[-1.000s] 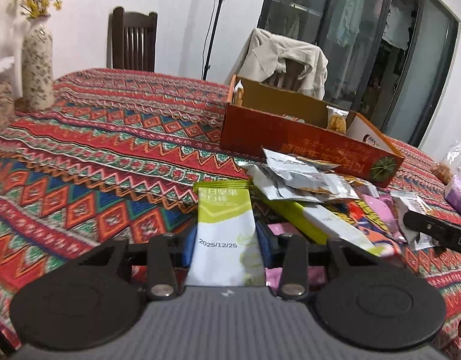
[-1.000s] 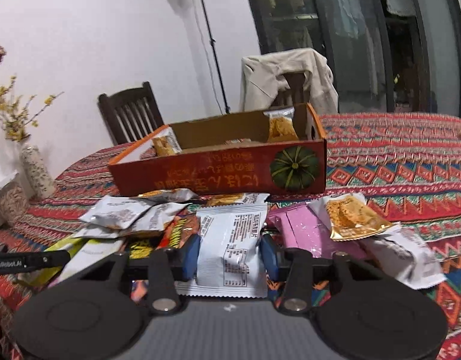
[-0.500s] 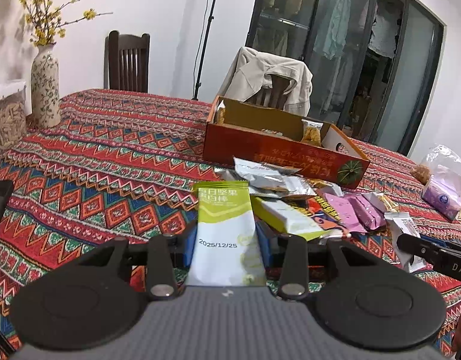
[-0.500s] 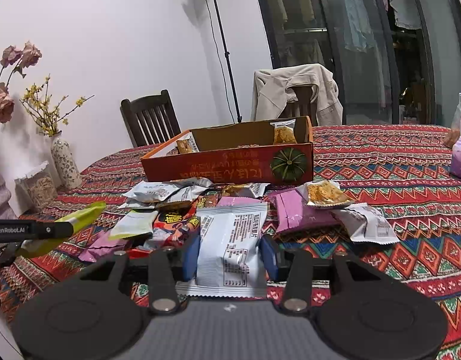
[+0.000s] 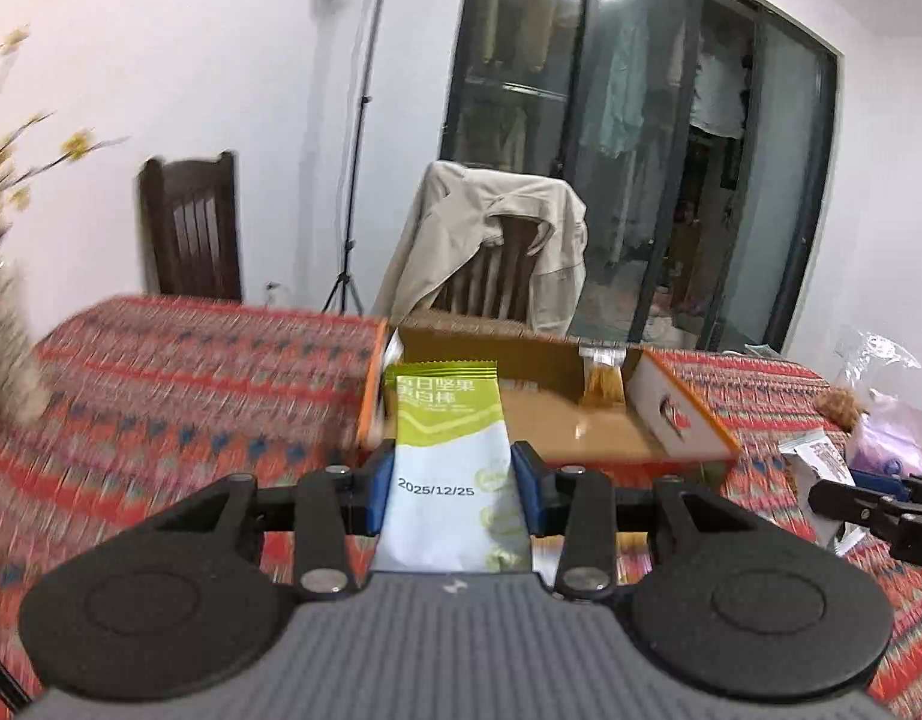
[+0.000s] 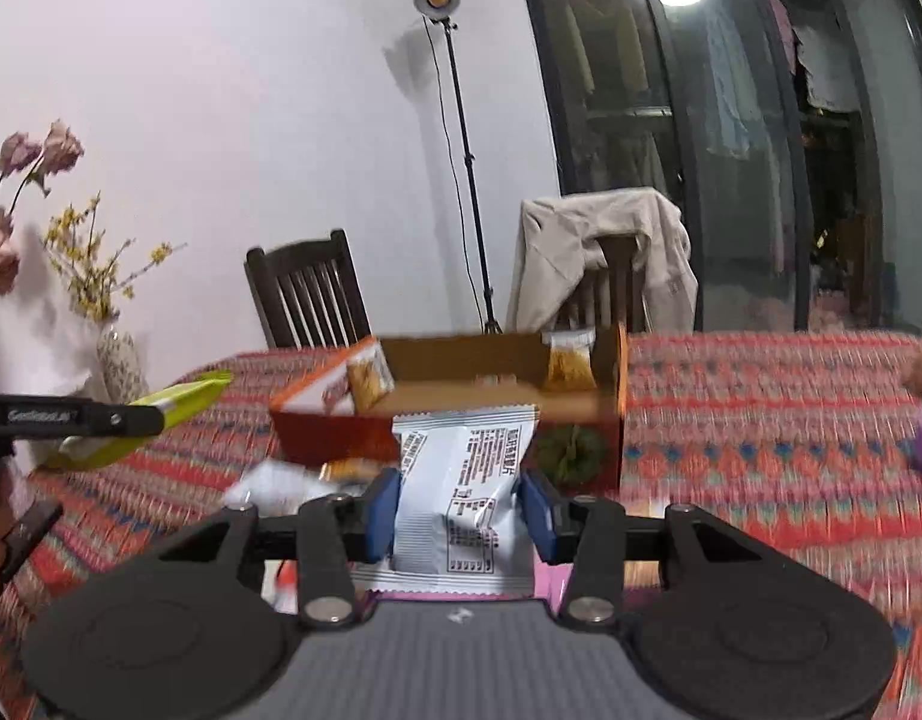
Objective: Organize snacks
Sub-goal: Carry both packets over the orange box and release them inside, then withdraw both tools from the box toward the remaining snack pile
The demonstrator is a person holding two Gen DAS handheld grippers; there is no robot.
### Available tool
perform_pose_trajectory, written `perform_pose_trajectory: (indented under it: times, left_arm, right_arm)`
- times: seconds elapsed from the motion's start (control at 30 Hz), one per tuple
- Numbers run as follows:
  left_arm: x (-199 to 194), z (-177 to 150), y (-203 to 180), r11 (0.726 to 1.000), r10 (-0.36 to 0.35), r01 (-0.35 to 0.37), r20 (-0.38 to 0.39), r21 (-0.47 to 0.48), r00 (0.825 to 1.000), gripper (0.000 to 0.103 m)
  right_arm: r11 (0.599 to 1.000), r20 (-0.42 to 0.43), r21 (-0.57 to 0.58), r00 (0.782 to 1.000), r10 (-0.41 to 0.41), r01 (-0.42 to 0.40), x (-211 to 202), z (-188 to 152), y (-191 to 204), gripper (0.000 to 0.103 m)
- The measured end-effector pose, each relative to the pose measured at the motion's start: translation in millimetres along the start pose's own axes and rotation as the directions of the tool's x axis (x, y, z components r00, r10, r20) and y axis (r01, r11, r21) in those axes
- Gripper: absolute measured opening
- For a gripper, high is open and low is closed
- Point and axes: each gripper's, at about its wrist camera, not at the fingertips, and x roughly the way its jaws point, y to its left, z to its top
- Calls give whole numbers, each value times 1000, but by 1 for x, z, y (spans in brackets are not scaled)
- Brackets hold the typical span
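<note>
My left gripper [image 5: 453, 483] is shut on a green and white snack bar packet [image 5: 446, 420], held in the air in front of the open orange cardboard box [image 5: 670, 414]. My right gripper [image 6: 459, 504] is shut on a white printed snack packet [image 6: 463, 474], also lifted, with the same box [image 6: 619, 372] behind it. Two yellow snack packets [image 6: 568, 360] stand inside the box. The left gripper with its green packet [image 6: 161, 414] shows at the left of the right wrist view. Loose snack packets [image 6: 275, 483] lie on the patterned tablecloth [image 6: 760, 408] below the box.
A chair with a beige jacket [image 5: 496, 240] stands behind the box, and a dark wooden chair [image 5: 191, 228] to its left. A vase with yellow flowers [image 6: 116, 354] is at the table's left. A clear bag [image 5: 880, 414] lies at the right. A lamp stand [image 6: 461, 150] rises behind.
Both grippers have risen with their packets and moved toward the box, which now fills the middle of each view. The heap of loose snacks has dropped below the frames.
</note>
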Motion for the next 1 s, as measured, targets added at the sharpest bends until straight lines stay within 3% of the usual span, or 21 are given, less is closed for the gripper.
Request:
perform_pose_trajectory:
  times: [0.17, 0.27, 0.4, 0.5, 0.6, 0.7, 0.83, 1.0]
  left_arm:
    - [92, 38, 0, 1000, 7, -8, -81, -13, 997, 41]
    - [148, 46, -6, 998, 56, -50, -124, 48, 991, 41]
    - [217, 49, -12, 987, 127, -103, -206, 120, 970, 41]
    - [248, 47, -12, 980, 163, -127, -250, 153, 955, 42]
    - [262, 43, -8, 974, 195, -156, -254, 167, 947, 51]
    - [266, 38, -2, 973, 204, -165, -265, 163, 942, 60]
    - [264, 37, 1, 976, 184, -145, -256, 163, 949, 61]
    - [238, 53, -1, 978, 171, -140, -211, 152, 963, 71]
  right_arm:
    - [1000, -47, -4, 999, 3, -3, 72, 50, -27, 43]
    - [1000, -132, 0, 991, -17, 18, 133, 74, -47, 43]
    - [997, -262, -18, 962, -83, 81, 213, 91, -68, 44]
    - [981, -327, -117, 926, -186, 156, 262, 94, -67, 44]
    - [961, -383, -202, 888, -253, 187, 297, 89, -64, 44]
    - [942, -377, -269, 878, -295, 201, 313, 85, -58, 52]
    - [937, -348, -291, 890, -293, 195, 314, 84, -50, 73]
    - [942, -290, -271, 917, -275, 197, 300, 91, -53, 76]
